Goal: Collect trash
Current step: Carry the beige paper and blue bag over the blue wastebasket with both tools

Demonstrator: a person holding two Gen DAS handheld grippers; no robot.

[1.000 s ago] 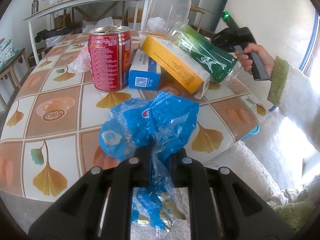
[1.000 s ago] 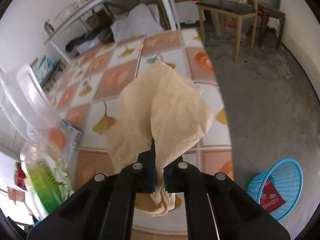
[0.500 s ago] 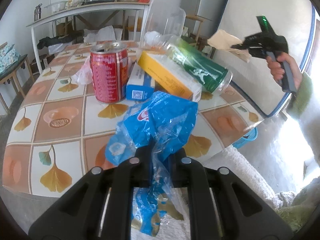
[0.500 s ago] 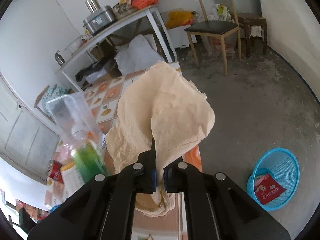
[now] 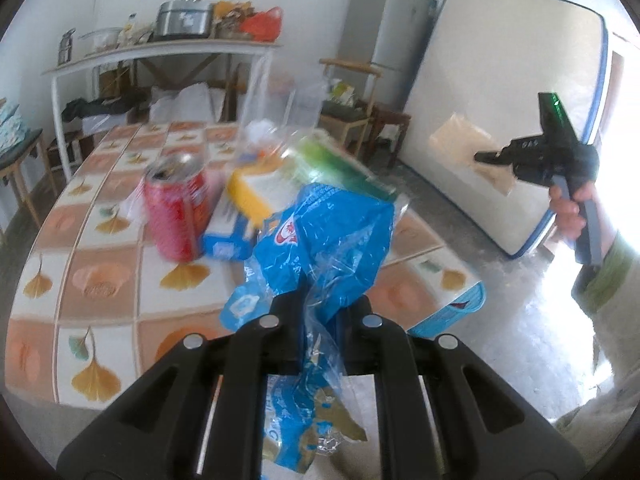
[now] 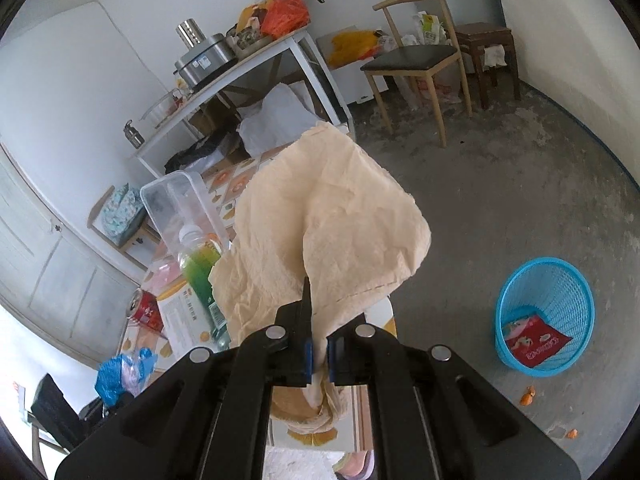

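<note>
My left gripper (image 5: 318, 312) is shut on a crumpled blue plastic wrapper (image 5: 328, 240), held above the near edge of the tiled table (image 5: 100, 264). My right gripper (image 6: 318, 346) is shut on a beige paper napkin (image 6: 332, 224), held in the air beyond the table's corner. It also shows in the left wrist view (image 5: 486, 158) with the napkin (image 5: 460, 140). A blue mesh waste basket (image 6: 546, 314) with a red packet inside stands on the floor at the right. Its rim (image 5: 452, 316) peeks out under the table edge.
On the table are a red can (image 5: 178, 210), a blue-white box (image 5: 230, 236), a yellow box (image 5: 256, 190), a green bottle (image 6: 200, 276) and a clear container (image 6: 182, 208). A chair (image 6: 412, 60), stool (image 6: 488, 40), shelf table (image 5: 160, 50) and leaning mattress (image 5: 504, 112) stand around.
My right gripper has lifted the napkin up and away from the table, out over the floor. My left gripper has pulled back and risen a little with the blue wrapper.
</note>
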